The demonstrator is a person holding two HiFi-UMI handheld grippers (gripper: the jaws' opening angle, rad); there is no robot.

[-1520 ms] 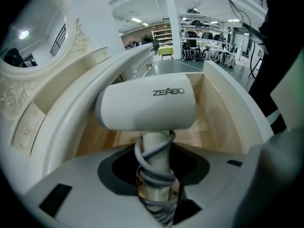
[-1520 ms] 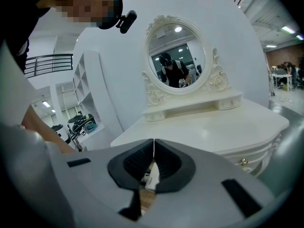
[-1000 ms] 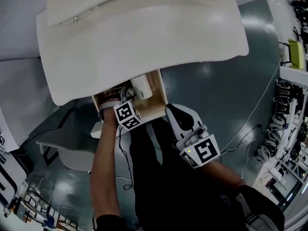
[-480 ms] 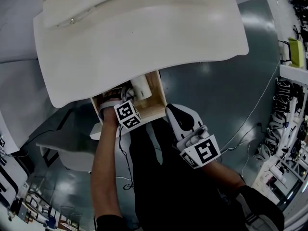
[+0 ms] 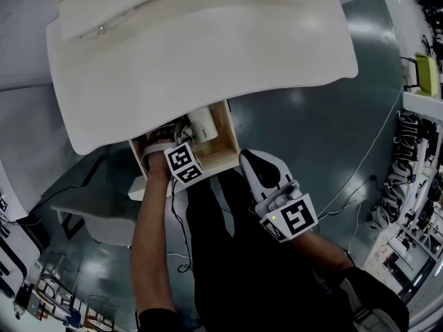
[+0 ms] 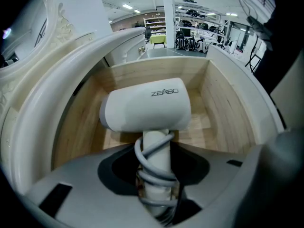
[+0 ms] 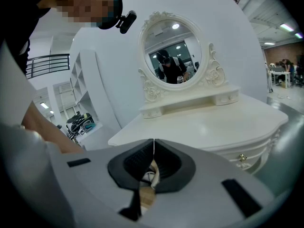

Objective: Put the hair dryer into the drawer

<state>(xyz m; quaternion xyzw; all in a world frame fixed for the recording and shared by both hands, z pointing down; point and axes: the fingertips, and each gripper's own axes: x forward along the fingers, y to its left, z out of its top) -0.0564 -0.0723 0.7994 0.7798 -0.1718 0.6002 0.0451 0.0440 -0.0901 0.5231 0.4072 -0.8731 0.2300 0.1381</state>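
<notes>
My left tool (image 6: 154, 179) is clamped on the cord-wrapped handle of the white hair dryer (image 6: 145, 109), whose body is inside the open wooden drawer (image 6: 223, 103). My right tool (image 7: 153, 160), jaws together and empty, hangs beside the drawer's front.

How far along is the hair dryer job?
Done: the drawer is open and the hair dryer sits inside its wooden walls. In hand: the left hand-held gripper is clamped on the cord-wrapped handle. Left: let go and pull out. The right hand-held gripper is shut, empty, outside the drawer.
</notes>
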